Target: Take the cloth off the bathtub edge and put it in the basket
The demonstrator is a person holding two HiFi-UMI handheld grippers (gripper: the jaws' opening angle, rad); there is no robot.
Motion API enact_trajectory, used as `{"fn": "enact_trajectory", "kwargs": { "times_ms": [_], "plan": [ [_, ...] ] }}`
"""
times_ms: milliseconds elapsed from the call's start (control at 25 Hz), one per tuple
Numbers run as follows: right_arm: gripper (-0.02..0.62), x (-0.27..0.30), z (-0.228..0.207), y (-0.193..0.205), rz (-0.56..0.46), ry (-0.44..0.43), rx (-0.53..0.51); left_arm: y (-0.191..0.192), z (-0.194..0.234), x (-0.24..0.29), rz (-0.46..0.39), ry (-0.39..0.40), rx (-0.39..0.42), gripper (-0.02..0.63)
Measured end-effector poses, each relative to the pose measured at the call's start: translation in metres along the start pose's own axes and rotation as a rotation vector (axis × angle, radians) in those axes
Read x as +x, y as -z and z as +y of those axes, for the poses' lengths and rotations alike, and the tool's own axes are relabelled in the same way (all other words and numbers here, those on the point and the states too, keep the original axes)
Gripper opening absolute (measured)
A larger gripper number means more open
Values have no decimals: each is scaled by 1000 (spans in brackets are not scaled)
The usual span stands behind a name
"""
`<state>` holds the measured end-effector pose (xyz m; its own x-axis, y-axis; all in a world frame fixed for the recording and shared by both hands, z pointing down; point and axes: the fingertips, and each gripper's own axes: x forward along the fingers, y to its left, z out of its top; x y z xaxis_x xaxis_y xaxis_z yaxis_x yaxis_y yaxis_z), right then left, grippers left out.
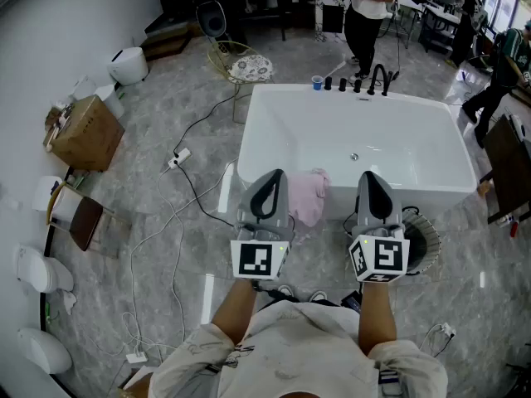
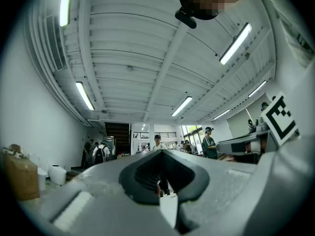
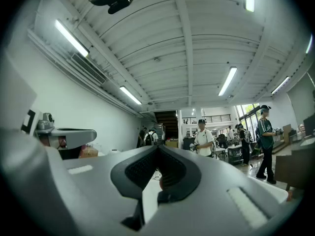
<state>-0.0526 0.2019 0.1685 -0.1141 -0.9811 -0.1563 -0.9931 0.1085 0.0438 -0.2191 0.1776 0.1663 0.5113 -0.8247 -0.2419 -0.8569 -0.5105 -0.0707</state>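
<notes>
Nearest to me are the two forearms, each holding its tongs out over the marble floor (image 1: 166,114), pointing a little above level. The left tongs (image 1: 270,181) are clenched: in the left gripper view the tips meet and nothing sits between them. The right tongs (image 1: 371,181) are clenched as well, tips together and empty in the right gripper view.

Just past the tips I see the pink cloth (image 1: 309,196) draped over the near edge of the white bathtub (image 1: 431,152). It hangs between the two tongs, closer to the left pair, and neither touches it as far as I can tell.

The dark ribbed basket (image 1: 421,240) stands on the floor at the foot of the tub, just beside the right tongs and partly hidden behind them.

On the far rim of the tub stand black taps (image 1: 377,80) and a small blue cup (image 1: 316,82). A white cable (image 1: 158,222) trails across the floor to my left, near a cardboard box (image 1: 83,133). Beyond the tub are a wire chair (image 1: 246,66) and people standing among desks.
</notes>
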Motion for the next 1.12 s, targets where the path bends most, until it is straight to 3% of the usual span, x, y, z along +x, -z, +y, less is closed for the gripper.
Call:
{"fn": "enact_trajectory", "kwargs": {
  "times_ms": [1120],
  "plan": [
    [3,48,57,38,46,35,36,34,75,1,16,28,-57,2]
  ]
}}
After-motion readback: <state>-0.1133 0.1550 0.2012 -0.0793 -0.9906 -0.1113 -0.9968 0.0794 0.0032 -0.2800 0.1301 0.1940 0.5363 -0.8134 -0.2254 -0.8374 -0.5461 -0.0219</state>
